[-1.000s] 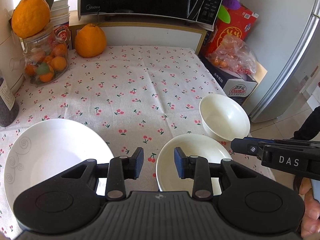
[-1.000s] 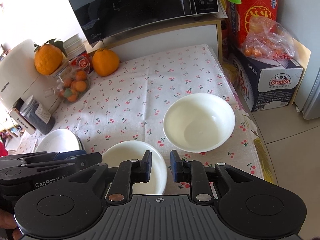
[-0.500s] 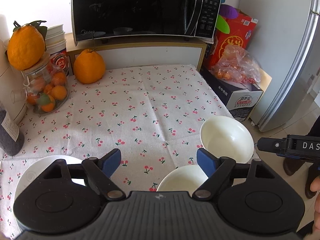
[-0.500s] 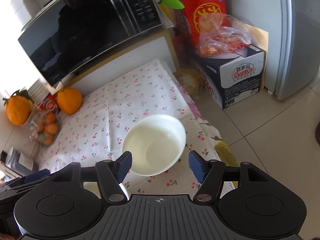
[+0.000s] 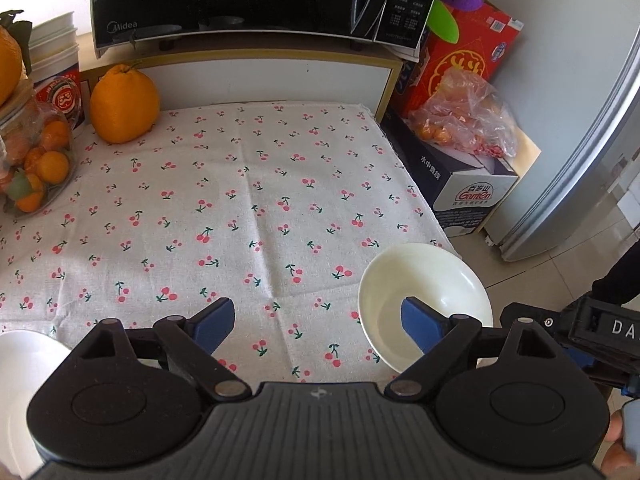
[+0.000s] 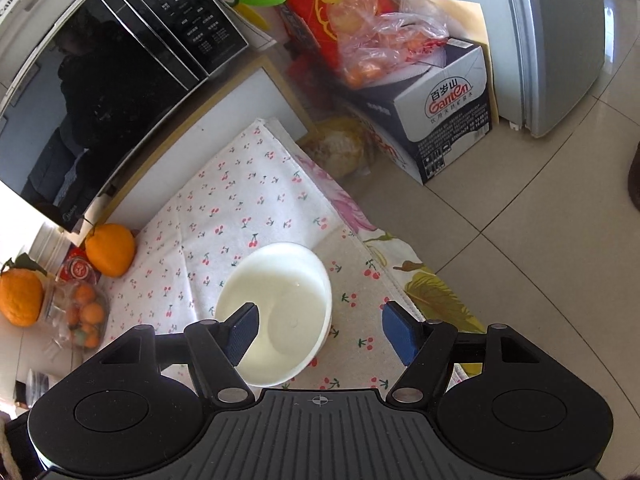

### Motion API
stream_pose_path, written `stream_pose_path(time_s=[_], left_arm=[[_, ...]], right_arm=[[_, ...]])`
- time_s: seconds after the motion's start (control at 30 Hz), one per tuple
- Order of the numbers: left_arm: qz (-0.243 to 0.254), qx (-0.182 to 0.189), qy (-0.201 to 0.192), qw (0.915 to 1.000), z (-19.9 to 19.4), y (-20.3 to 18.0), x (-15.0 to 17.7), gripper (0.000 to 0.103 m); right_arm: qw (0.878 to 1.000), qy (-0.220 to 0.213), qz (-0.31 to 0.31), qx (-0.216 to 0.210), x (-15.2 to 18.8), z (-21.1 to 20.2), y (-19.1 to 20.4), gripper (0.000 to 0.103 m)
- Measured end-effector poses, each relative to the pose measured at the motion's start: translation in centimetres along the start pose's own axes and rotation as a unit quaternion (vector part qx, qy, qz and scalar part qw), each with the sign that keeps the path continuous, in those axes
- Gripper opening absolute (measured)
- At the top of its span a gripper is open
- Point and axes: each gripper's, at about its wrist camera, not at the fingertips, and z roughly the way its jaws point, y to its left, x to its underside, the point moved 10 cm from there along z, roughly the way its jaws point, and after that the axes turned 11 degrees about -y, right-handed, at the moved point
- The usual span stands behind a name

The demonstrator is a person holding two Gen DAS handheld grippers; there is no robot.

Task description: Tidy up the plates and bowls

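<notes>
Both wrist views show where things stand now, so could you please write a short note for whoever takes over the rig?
Left gripper: open, empty, over the cherry tablecloth.
Right gripper: open, empty, above the white bowl; its left finger shows in front of the bowl's inside.
White plate: at the left edge, partly hidden.
Done: nothing stacked that can be seen.
Left: grip the bowl, group it with the other dishes.
</notes>
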Motion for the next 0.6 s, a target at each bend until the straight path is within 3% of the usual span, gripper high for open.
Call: stream_pose_path(time_s=[0.23,0.6], left_arm=[[-0.006,0.003,0.026,0.9996,2.0,-0.5,0.7,0.077],[-0.018,0.004,0.046,0.9988,3.6,-1.1,0.9,0.068]], right_arm=[[1.000,0.019,0.007,0.004,0.4,1.3,-0.3,0.068],[0.998,0.055,-0.010,0.032,1.3,3.6,-0.5,0.045]])
